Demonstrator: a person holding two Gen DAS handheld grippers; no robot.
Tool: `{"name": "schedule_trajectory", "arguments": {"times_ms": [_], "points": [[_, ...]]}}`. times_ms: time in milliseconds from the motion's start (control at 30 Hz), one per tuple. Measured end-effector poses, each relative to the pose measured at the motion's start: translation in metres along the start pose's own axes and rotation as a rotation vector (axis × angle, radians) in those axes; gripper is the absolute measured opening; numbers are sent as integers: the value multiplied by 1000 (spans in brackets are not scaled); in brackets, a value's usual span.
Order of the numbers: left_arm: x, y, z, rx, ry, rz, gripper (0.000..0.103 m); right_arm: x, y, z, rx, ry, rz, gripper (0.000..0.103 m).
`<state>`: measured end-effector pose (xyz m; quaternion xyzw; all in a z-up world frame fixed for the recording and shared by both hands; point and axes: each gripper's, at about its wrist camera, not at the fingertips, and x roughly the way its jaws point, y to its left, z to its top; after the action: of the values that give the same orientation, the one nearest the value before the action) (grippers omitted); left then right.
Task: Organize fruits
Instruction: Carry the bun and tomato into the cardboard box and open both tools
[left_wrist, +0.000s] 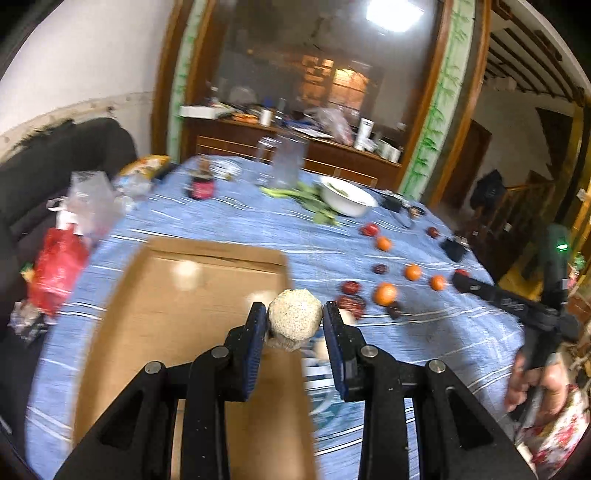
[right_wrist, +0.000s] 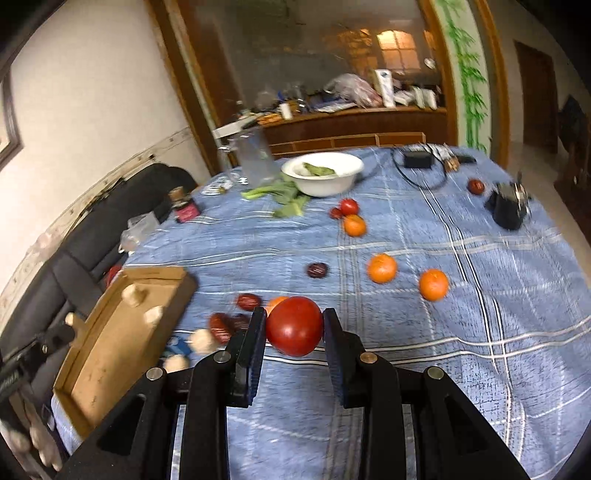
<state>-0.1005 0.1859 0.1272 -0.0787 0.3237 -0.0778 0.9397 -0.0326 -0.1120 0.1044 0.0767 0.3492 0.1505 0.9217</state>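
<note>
Both jaws grasp: left gripper pinches a pale speckled ball, right gripper a tomato.

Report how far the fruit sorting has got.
Done: a few pale round fruits already lie in the cardboard box. In hand: left claw grips another pale fruit; right claw grips a red tomato. Left: oranges, dark red fruits scattered on the blue tablecloth.

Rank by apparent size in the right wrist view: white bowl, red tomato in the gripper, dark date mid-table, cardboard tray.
1. cardboard tray
2. white bowl and red tomato: they look about alike. The tomato sits closest to the camera, which inflates it, so I won't rank these two.
3. dark date, clearly smallest.
</note>
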Motion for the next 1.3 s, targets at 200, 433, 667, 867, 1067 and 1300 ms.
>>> {"name": "schedule_trajectory", "arguments": {"times_ms": [200, 433, 667, 867, 1067, 1300], "points": [[-25, 58, 20, -13, -20, 96, 31, -17, 71, 29, -75, 5, 90, 33], [5, 95, 45, -4, 54, 124, 31, 40, 167, 48, -122, 159, 243, 33], [72, 115, 33, -29, 189, 127, 31, 125, 215, 0, -199, 300, 204, 33], [118, 134, 25, -127, 299, 104, 31, 159, 222, -11, -248, 319, 153, 33], [135, 130, 19, -136, 334, 110, 31, 172, 224, -20, -260, 346, 144, 34], [137, 126, 19, -121, 339, 129, 32, 183, 222, -28, -267, 368, 116, 34]]}}
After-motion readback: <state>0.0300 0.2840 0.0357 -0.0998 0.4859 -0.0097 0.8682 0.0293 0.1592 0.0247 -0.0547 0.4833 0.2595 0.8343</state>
